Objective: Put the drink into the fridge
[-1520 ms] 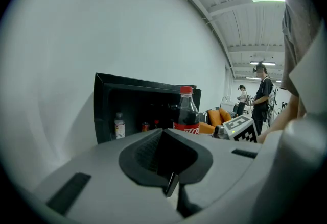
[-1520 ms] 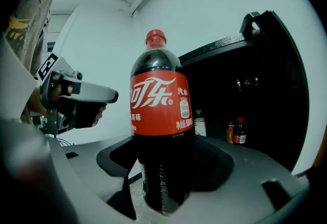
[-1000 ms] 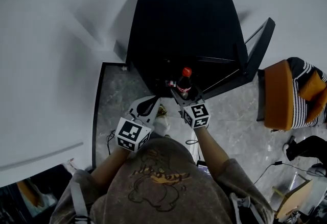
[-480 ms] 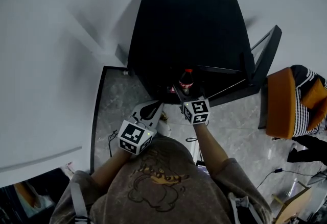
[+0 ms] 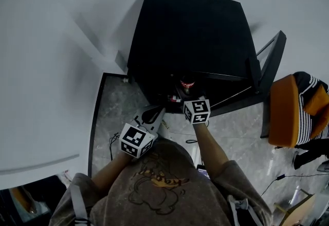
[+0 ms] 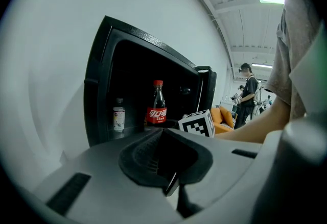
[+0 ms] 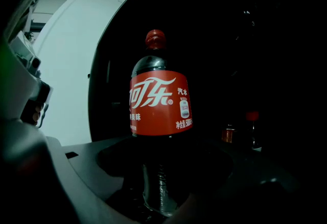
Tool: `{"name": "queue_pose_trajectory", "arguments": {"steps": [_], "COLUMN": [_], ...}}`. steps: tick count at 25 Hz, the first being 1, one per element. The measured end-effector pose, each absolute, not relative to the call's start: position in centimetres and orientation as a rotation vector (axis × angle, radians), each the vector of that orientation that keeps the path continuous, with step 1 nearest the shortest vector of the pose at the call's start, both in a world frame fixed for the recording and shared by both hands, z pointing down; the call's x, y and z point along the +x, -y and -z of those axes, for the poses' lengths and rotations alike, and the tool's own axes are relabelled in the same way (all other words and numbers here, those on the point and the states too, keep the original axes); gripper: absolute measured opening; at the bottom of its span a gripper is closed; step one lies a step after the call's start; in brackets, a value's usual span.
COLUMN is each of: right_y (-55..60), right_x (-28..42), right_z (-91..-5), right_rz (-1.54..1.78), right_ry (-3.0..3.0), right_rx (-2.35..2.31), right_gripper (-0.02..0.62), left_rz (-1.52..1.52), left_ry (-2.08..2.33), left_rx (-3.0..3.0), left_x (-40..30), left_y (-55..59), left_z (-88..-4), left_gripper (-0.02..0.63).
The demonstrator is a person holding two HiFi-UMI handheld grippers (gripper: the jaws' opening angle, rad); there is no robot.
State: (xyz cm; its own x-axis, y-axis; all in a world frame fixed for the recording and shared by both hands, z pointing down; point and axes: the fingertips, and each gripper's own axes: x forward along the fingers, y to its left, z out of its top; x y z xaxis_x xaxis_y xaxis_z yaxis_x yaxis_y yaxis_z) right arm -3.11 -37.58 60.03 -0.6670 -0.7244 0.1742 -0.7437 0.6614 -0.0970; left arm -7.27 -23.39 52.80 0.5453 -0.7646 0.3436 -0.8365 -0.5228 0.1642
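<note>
A cola bottle [image 7: 159, 103] with a red cap and red label stands upright between the jaws of my right gripper [image 7: 161, 187], which is shut on its lower body. In the head view the cola bottle [image 5: 187, 85] sits just inside the dark opening of the black fridge [image 5: 190, 29], ahead of my right gripper [image 5: 186, 97]. The left gripper view shows the cola bottle [image 6: 157, 105] at the front of the fridge [image 6: 102, 80] shelf. My left gripper [image 5: 152, 115] hangs lower left of the opening, jaws together and holding nothing; its pads [image 6: 148, 154] fill the foreground.
The fridge door [image 5: 270, 65] stands open at the right. A small white-labelled bottle [image 6: 118, 116] stands inside at the left, and other small bottles [image 7: 253, 126] sit deeper in. An orange chair [image 5: 285, 111] is at the right, a white wall at the left. A person [image 6: 250, 93] stands far off.
My right gripper has carried the cola bottle forward, from in front of the fridge into its opening. The left gripper has barely moved.
</note>
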Motion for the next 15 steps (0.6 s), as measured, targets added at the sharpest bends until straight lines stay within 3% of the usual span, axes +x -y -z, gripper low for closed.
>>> {"name": "queue_pose_trajectory", "arguments": {"steps": [15], "right_y": [41.6], "right_x": [-3.4], "right_z": [-62.9], "right_rz": [-0.239], "right_ry": [2.741], "right_rx": [1.312], "right_gripper": [0.290], "left_rz": [-0.333], "left_ry": [1.303], "left_rx": [2.467], "left_x": [-7.6], "left_y": [24.2], "left_z": [-56.0], "left_gripper": [0.005]}}
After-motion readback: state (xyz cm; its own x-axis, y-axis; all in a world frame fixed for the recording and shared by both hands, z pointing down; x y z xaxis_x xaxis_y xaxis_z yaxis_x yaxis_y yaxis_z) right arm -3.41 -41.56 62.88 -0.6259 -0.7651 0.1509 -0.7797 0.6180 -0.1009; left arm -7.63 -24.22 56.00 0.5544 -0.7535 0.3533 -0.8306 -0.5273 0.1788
